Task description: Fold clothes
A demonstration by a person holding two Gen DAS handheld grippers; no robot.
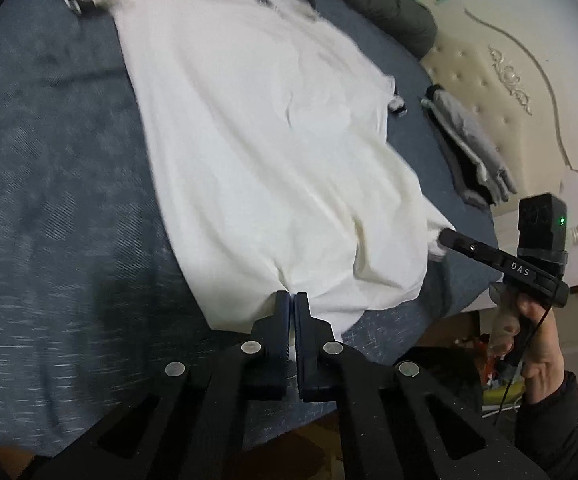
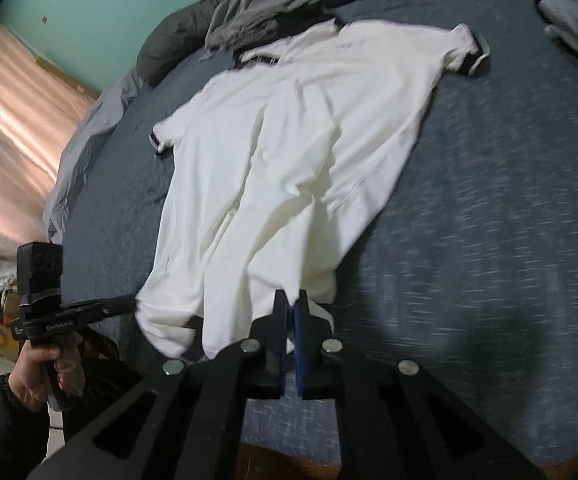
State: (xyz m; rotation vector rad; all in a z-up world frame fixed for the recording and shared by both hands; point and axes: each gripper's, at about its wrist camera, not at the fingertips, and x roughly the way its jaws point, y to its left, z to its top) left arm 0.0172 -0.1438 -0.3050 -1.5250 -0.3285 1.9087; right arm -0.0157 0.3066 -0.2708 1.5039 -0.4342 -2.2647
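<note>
Left wrist: fingers seemingly pinching shirt hem.

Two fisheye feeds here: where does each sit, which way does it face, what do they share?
Left wrist: on the left gripper, looking up the white polo shirt from its hem; right gripper and the hand holding it show at right.
Right wrist: on the right gripper, facing the same way; left gripper shows at left.
Shared: shirt on the blue bed cover, both grippers shut on the hem.
</note>
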